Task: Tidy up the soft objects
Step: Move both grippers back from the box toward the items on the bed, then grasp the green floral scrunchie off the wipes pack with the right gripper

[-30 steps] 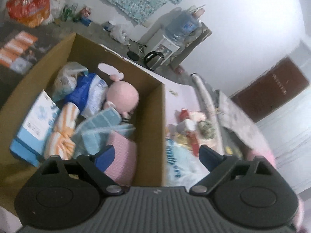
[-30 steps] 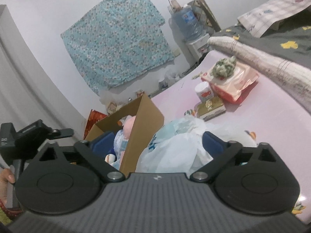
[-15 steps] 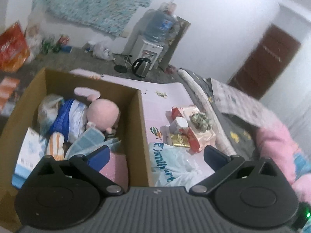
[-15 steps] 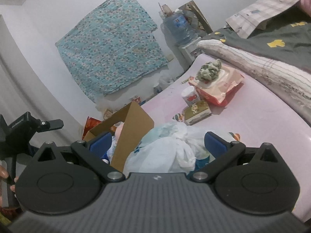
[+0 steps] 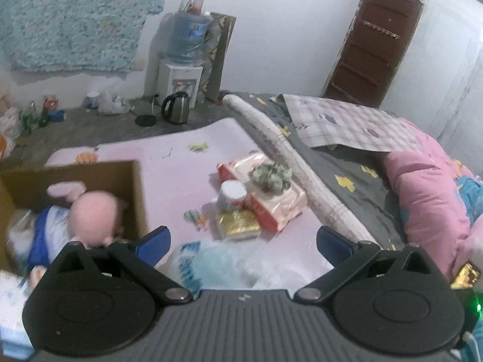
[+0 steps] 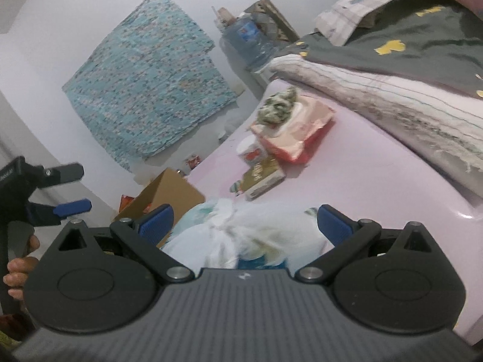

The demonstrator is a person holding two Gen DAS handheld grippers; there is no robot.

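Left gripper wide, nothing held | right gripper wide | plastic bag between fingers | box left

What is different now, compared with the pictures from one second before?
The left gripper has swung from above the cardboard box toward the bed, and now points over the plastic bag. The right gripper has come closer to the same bag. Both are open and hold nothing. The pink doll stays in the box, and the tissue pack stays on the pink sheet.
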